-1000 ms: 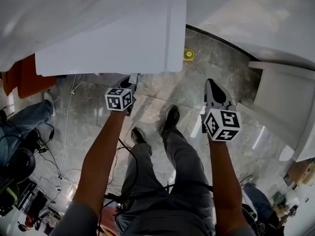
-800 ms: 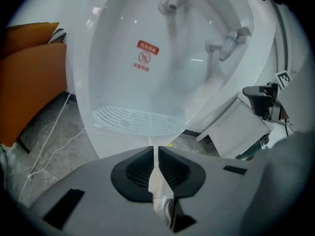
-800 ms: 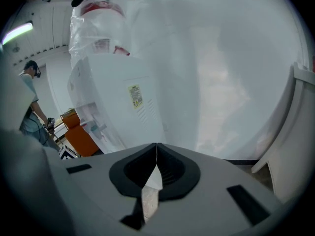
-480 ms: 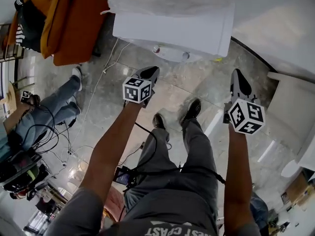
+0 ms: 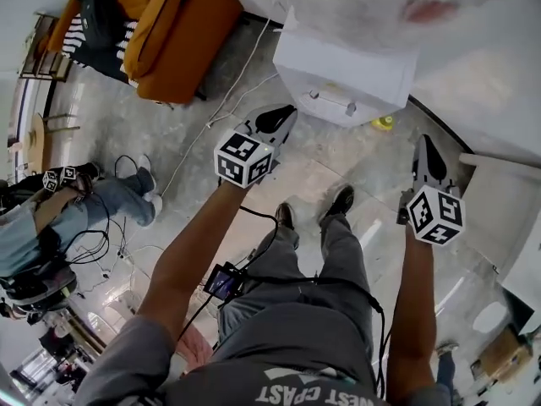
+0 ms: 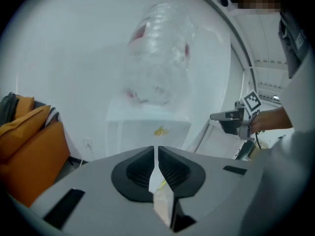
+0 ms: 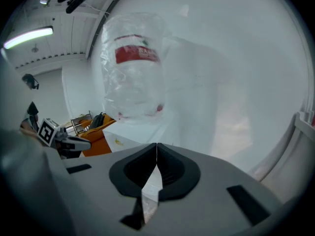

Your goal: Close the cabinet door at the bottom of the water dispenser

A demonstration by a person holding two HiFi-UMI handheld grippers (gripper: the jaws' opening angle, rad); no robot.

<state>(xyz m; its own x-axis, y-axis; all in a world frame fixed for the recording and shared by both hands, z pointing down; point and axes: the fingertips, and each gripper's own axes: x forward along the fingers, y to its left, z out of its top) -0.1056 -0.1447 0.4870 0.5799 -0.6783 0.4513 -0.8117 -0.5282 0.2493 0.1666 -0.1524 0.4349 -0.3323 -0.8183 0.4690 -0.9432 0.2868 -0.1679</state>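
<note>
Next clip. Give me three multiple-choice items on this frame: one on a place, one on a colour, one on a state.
1. In the head view, where does the orange seat stand?
A. left of the water dispenser
B. right of the water dispenser
C. between the person's feet

2. What colour is the band on the bottle atop the dispenser?
A. blue
B. red
C. green

3. How are the two grippers?
A. both shut, holding nothing
B. left clamped on a door handle
C. both wide open

Key:
1 A: the orange seat lies toward the left edge, the water dispenser right of it.
2 B: the bottle carries a red band.
3 A: the left gripper and right gripper each show jaws together with nothing between.
</note>
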